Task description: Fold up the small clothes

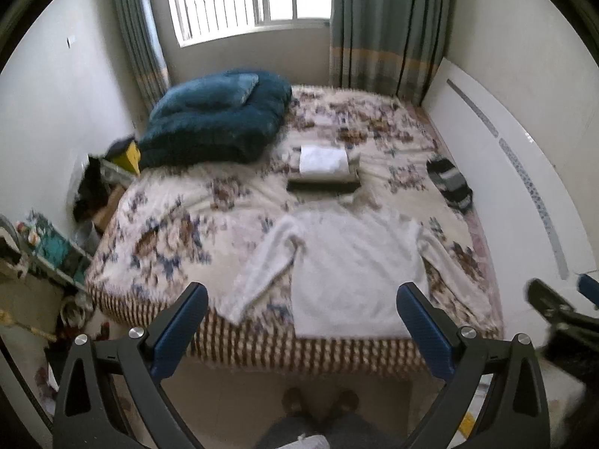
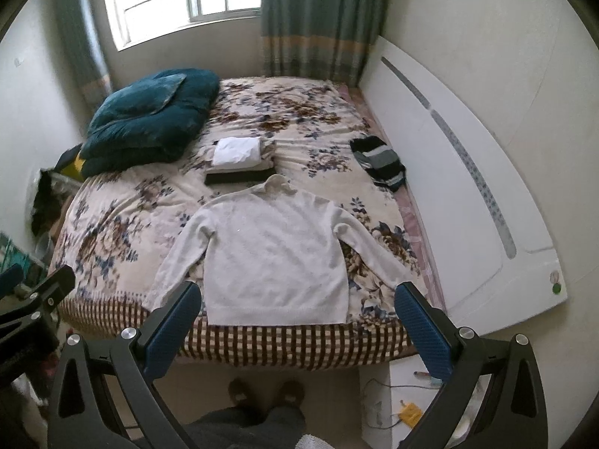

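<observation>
A white long-sleeved sweater [image 2: 277, 258] lies flat on the floral bedspread [image 2: 119, 220], collar away from me, hem at the bed's near edge, both sleeves spread out. It also shows in the left wrist view [image 1: 352, 273]. A stack of folded clothes [image 2: 241, 162] with a white piece on top lies beyond the collar. A striped dark garment [image 2: 378, 162] lies crumpled at the right. My left gripper [image 1: 301, 301] is open and empty, held above the bed's near edge. My right gripper [image 2: 297, 299] is open and empty in the same way.
A dark teal folded duvet [image 2: 149, 123] sits at the bed's far left corner. A white headboard [image 2: 468, 194] runs along the right side. Clutter fills the floor at the left [image 1: 45, 254]. My feet [image 2: 265, 393] stand on the floor before the bed. A white box with cables [image 2: 397, 400] stands at the lower right.
</observation>
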The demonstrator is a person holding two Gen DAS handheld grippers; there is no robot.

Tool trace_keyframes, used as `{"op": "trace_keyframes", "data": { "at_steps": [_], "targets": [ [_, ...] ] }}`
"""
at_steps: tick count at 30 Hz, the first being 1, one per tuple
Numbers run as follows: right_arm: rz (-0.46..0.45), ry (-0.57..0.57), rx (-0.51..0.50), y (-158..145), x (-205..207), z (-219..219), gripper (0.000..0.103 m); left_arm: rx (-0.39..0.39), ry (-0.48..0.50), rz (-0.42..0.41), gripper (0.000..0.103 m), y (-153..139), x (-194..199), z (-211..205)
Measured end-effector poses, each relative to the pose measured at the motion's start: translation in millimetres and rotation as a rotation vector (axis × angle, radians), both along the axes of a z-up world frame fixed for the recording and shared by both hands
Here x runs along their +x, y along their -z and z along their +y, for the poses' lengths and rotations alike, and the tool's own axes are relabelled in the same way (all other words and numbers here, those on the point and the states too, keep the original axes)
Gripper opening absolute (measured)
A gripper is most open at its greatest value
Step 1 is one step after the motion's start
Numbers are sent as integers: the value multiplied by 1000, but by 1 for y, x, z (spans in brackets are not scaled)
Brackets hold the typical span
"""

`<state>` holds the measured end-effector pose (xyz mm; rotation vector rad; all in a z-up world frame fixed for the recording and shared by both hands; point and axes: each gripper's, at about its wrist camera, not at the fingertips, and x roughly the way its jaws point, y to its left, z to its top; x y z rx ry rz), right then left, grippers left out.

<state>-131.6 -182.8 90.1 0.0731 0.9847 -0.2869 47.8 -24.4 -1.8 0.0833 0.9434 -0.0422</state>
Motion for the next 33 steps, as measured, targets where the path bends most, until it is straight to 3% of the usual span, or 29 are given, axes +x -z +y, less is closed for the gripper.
{"op": "trace_keyframes", "data": {
  "at_steps": [3,6,10,13,17,19,22,26,30,31,32,33],
  "targets": [
    [13,98,-2,26,9,-33,103,35,26,-72,103,27,28,-13],
    [36,230,10,65,15,-83,103,55,61,-79,103,66,55,-26],
    [86,407,47,137,20,-169,103,122,84,-1,103,134,101,-60],
    [125,543,111,214,20,-244,103,173,63,71,103,195,139,-90],
    [220,715,267,331,17,-346,75,262,40,156,103,266,168,-114],
    [233,801,385,393,14,-393,74,280,28,221,103,307,185,-125],
    [232,921,468,473,10,-443,74,309,10,325,103,371,212,-143],
    [201,1145,648,574,0,-496,74,316,-25,366,103,428,236,-155],
    [171,1321,701,645,-1,-531,74,291,-90,446,103,492,259,-159],
    [139,1362,738,660,-1,-538,68,288,-96,459,103,499,261,-159],
    [111,1393,759,669,-1,-541,52,279,-100,473,103,510,266,-158],
    [90,1425,752,673,0,-543,44,276,-99,483,103,521,269,-161]
  ]
}}
